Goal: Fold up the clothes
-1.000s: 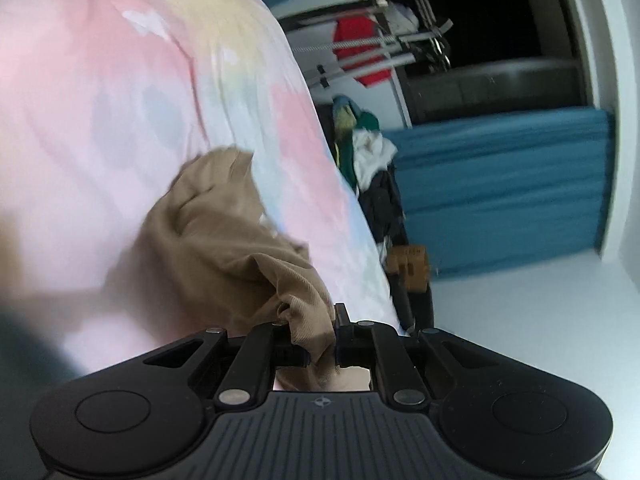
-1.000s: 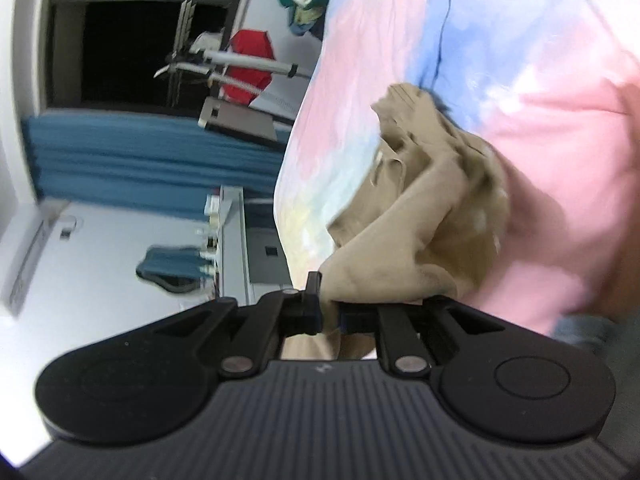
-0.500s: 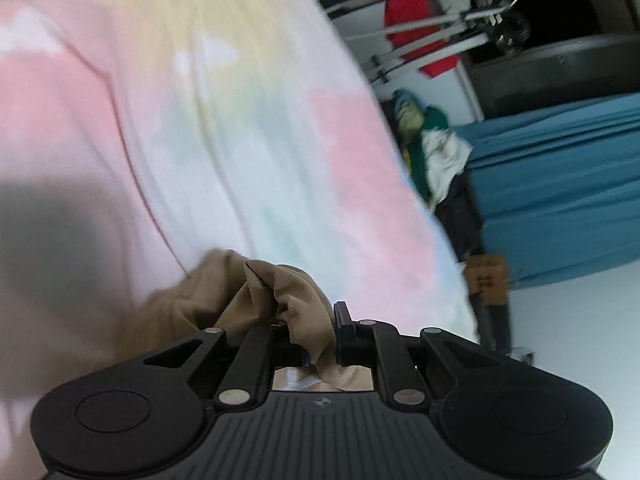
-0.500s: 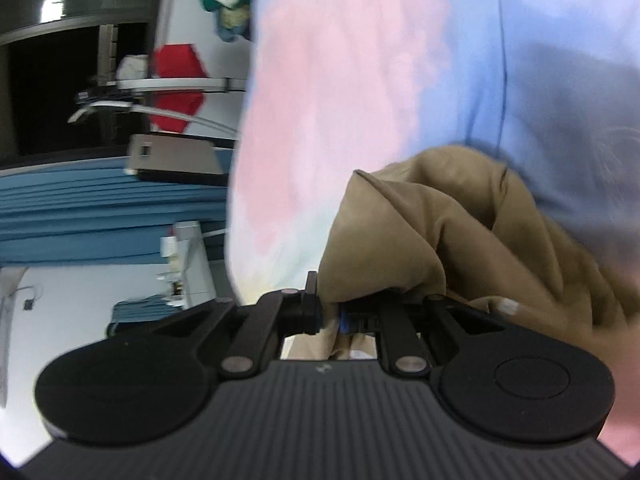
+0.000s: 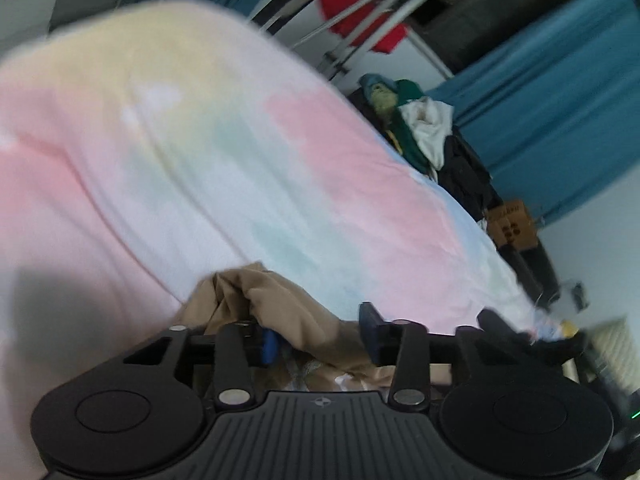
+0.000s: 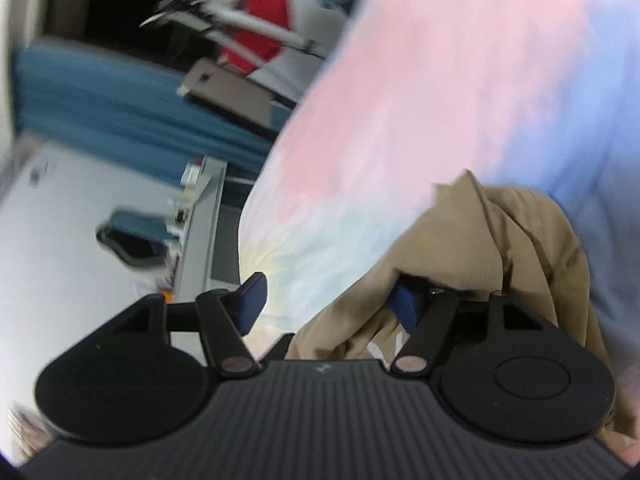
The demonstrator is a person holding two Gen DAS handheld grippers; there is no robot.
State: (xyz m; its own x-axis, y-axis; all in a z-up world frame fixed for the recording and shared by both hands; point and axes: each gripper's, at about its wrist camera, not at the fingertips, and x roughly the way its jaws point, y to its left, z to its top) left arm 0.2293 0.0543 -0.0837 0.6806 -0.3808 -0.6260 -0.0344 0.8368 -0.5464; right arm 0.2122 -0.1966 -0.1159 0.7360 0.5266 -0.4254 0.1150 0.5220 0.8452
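A tan garment (image 5: 280,308) lies bunched on a pastel tie-dye bedspread (image 5: 200,152). My left gripper (image 5: 318,338) is open, its jaws spread apart, with the tan cloth lying loose between them and over the left finger. In the right wrist view the same tan garment (image 6: 480,248) drapes over the right finger. My right gripper (image 6: 332,300) is open too, its left finger standing free over the bedspread (image 6: 460,80).
A pile of dark, green and white clothes (image 5: 432,140) sits at the bed's far edge. Behind it are blue curtains (image 5: 560,100), a drying rack with a red garment (image 5: 360,28) and a cardboard box (image 5: 512,228). A grey desk (image 6: 204,216) stands beside the bed.
Both grippers were shut on the tan garment and have now opened, letting it go onto the bedspread. Both views have tilted and moved.
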